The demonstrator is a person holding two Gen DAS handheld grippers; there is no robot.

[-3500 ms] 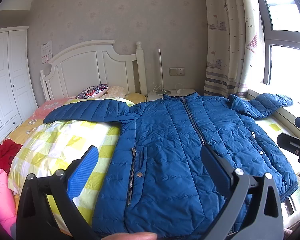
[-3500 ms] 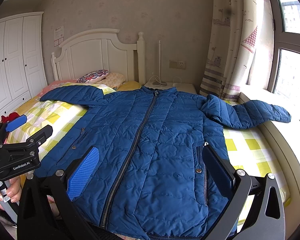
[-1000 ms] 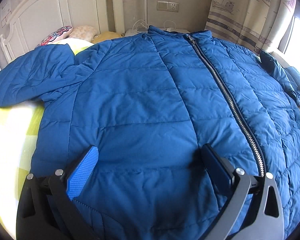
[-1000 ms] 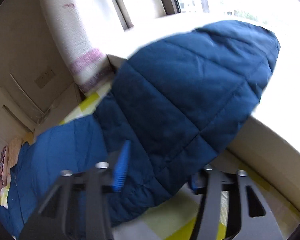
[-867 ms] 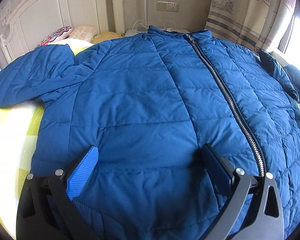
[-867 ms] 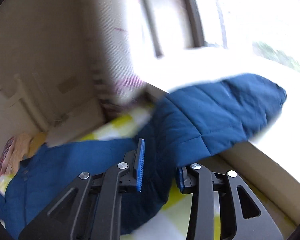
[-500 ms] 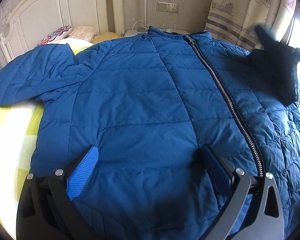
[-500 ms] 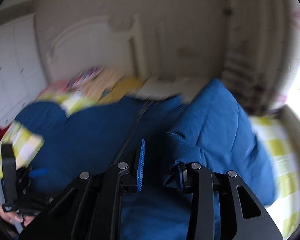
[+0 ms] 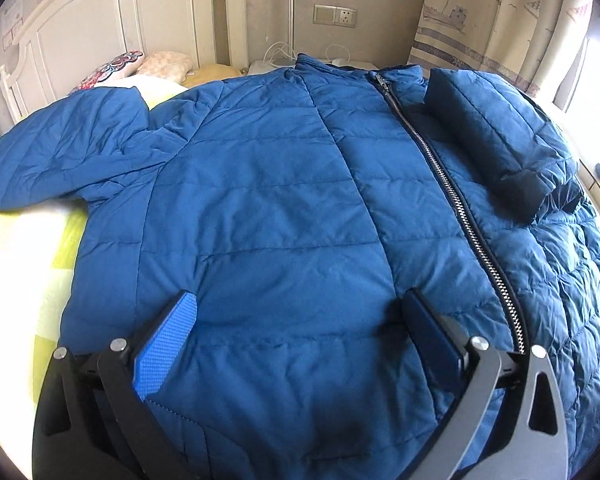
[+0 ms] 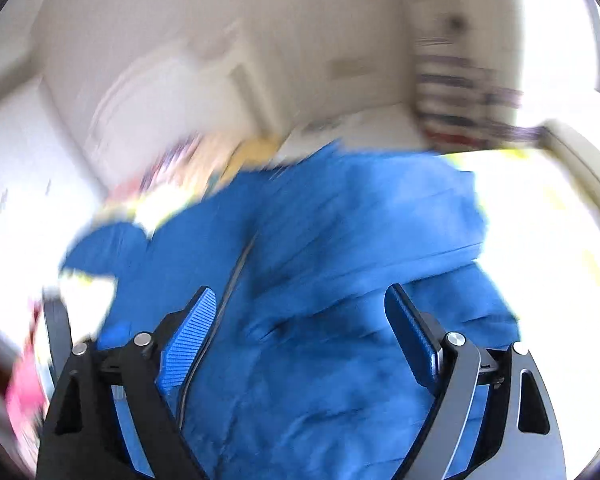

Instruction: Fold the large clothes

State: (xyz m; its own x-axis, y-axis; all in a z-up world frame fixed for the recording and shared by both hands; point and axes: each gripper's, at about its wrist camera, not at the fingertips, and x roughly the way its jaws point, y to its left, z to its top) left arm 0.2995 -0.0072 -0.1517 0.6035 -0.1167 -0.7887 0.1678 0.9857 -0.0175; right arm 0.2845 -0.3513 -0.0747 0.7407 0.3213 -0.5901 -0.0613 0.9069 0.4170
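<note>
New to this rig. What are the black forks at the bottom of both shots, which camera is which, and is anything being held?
There is no robot here: a person carries a hand-held gripper in each hand, and a fisheye camera on each one looks forward along its two fingers. The black forks with blue pads are those fingers.

The sharp picture is the left wrist view. The left hand-held gripper is open, low over a blue quilted jacket spread on a bed with a yellow checked cover. The zipper is closed. One sleeve lies folded onto the chest; the other sleeve lies spread out to the side.

The blurred picture is the right wrist view, smeared by motion. The right hand-held gripper is open over the same jacket. Neither holds anything.
</note>
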